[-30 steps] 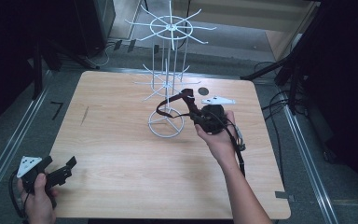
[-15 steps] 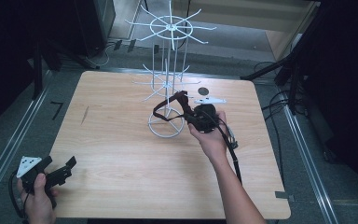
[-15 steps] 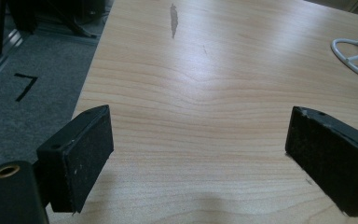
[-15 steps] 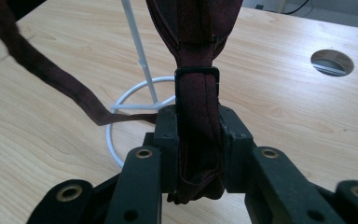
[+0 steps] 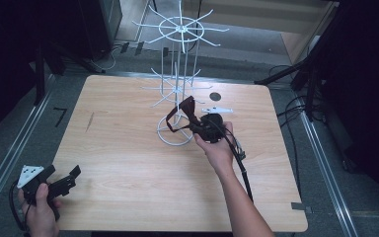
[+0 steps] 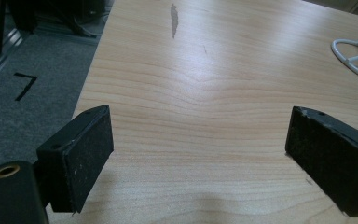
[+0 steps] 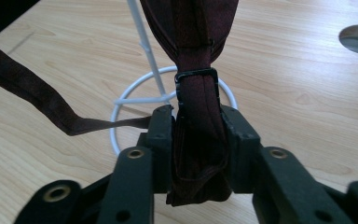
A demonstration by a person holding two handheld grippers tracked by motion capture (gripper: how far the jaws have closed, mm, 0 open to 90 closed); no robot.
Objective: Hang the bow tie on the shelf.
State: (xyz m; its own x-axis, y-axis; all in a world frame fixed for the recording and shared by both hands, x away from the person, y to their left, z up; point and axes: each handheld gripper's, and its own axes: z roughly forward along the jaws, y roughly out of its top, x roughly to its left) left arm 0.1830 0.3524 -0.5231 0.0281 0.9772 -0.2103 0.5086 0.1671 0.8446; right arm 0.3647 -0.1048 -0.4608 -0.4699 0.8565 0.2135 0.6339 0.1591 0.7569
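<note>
Right gripper (image 7: 198, 135) clamped on dark red strap (image 7: 198, 107), held above white wire rack (image 5: 177, 94) base, mid tabletop (image 5: 128, 163). Left gripper (image 6: 200, 154) jaws wide apart, empty, near tabletop's front-left corner.

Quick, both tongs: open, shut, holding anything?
Left tongs: open, empty, low over the table.
Right tongs: shut on the strap.

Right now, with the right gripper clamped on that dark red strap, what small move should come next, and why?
Probably lift the right gripper toward a white rack arm: it is shut on the dark red strap, held just above the rack's base ring, hooked on nothing. The left gripper sits open near the table corner.
</note>
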